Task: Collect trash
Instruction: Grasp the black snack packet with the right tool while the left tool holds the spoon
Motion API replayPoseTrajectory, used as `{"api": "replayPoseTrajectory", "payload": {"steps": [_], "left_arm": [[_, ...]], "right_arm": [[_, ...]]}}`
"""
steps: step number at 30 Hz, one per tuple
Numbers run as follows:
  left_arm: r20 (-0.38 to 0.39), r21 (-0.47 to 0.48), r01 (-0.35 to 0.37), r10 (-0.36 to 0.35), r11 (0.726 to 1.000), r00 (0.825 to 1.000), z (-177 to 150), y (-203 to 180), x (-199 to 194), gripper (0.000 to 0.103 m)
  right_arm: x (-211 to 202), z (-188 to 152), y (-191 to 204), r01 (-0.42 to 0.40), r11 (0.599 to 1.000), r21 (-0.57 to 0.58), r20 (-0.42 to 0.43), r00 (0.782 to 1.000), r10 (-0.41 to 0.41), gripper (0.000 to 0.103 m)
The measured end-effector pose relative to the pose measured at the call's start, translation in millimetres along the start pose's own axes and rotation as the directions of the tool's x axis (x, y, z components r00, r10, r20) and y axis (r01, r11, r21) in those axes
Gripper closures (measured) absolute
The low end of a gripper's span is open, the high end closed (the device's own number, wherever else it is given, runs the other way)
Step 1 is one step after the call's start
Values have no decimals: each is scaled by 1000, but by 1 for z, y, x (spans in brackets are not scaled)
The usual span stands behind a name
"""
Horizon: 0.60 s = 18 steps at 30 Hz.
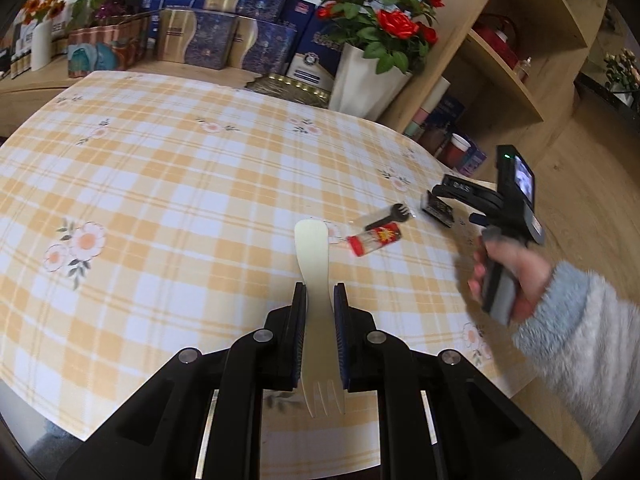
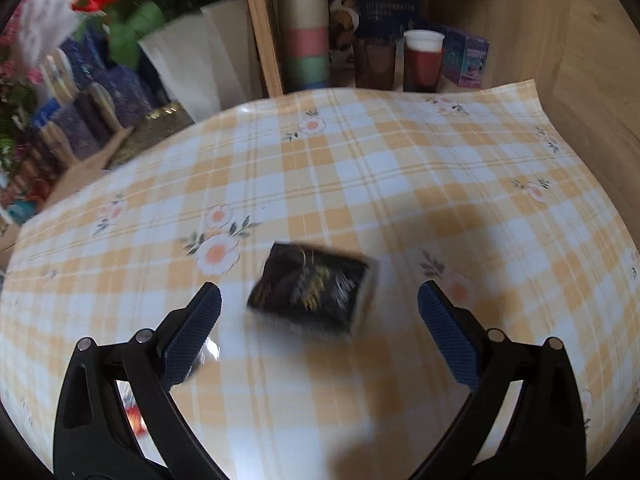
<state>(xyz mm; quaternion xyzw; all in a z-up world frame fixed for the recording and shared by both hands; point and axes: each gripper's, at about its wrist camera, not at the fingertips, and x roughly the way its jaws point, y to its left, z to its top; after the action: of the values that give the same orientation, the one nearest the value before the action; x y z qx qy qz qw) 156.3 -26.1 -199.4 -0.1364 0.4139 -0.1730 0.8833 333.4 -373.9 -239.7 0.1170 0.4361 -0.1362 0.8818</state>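
Packet (image 2: pixel 310 292), dark and crinkly, lies flat on the table (image 2: pixel 400 184) between the right gripper (image 2: pixel 320 320)'s wide-open jaws; probably light and slippery, best pinched across its short sides. The left gripper (image 1: pixel 320 300) clamps a stiff pale fork (image 1: pixel 316 312) mid-handle.

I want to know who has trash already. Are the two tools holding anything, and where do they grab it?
The left tool pinches the cream plastic fork at the middle of its handle. The right tool is open around a black packet, holding nothing.
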Motion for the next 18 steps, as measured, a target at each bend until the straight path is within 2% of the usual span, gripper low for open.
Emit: {"api": "replayPoseTrajectory", "payload": {"steps": [3, 5, 6, 9, 14, 18], "left_arm": [[7, -28, -10, 10, 1000, 1000, -2, 13, -4, 89], [9, -51, -9, 10, 999, 1000, -3, 22, -5, 89], [10, -56, -7, 8, 998, 1000, -3, 24, -6, 89], [15, -58, 6, -5, 998, 1000, -3, 27, -8, 89], [18, -31, 41, -41, 999, 999, -7, 18, -18, 89], [17, 5, 68, -68, 998, 998, -15, 6, -30, 89]], "right_arm": [[20, 7, 4, 41, 999, 22, -44, 998, -40, 7], [29, 7, 6, 72, 997, 19, -80, 994, -70, 22], [32, 5, 7, 84, 996, 8, -101, 991, -83, 32], [28, -2, 13, 79, 996, -32, -96, 992, -82, 39], [-13, -23, 19, -54, 997, -59, -29, 998, 52, 41], [-61, -46, 17, -183, 981, -62, 18, 983, 185, 41]]}}
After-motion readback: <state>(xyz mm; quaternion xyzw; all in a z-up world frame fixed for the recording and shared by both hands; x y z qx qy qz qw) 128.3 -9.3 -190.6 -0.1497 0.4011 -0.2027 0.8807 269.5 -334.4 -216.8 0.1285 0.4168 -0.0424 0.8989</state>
